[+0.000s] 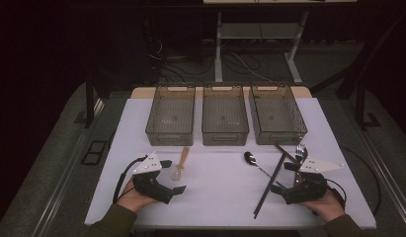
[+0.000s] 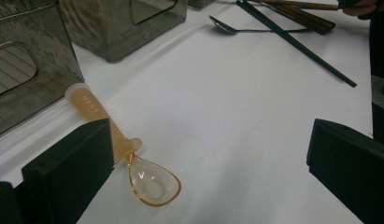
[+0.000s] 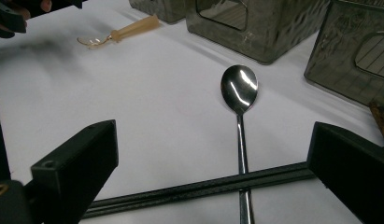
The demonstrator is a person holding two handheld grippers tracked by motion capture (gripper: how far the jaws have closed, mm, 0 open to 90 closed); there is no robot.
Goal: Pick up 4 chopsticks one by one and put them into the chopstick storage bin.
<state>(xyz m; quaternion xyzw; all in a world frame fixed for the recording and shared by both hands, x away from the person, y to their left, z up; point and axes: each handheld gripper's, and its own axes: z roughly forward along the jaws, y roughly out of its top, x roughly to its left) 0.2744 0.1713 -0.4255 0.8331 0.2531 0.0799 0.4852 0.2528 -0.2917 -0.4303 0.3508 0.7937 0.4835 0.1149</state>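
**Cutlery waits in front of two open grippers**

Cutlery lies loose on the white counter [image 1: 220, 197], near the three empty bins [image 1: 224, 118] at the far side. The amber plastic spoon [image 1: 180, 164] sits at the left, its handle pointing far toward the left bin, its bowl toward the person. The left gripper [image 1: 177, 177] hovers right at that bowl, jaws spread wide and holding nothing; in the left gripper view the amber plastic spoon [image 2: 133, 161] runs past the left-hand jaw, bowl between the two.

At the right, the metal spoon [image 1: 256, 164] lies with its bowl far-left and its handle running near-right toward the right gripper [image 1: 288, 178], also wide open and empty. Dark chopsticks [image 1: 269, 183] cross over that handle. In the right gripper view the metal spoon [image 3: 239, 112] points straight away between the jaws, the dark chopsticks [image 3: 203, 186] lying crosswise just ahead of them. A fork [image 1: 300, 152] rests beside the right bin.

Each spoon is likely to go to the hand nearest it.
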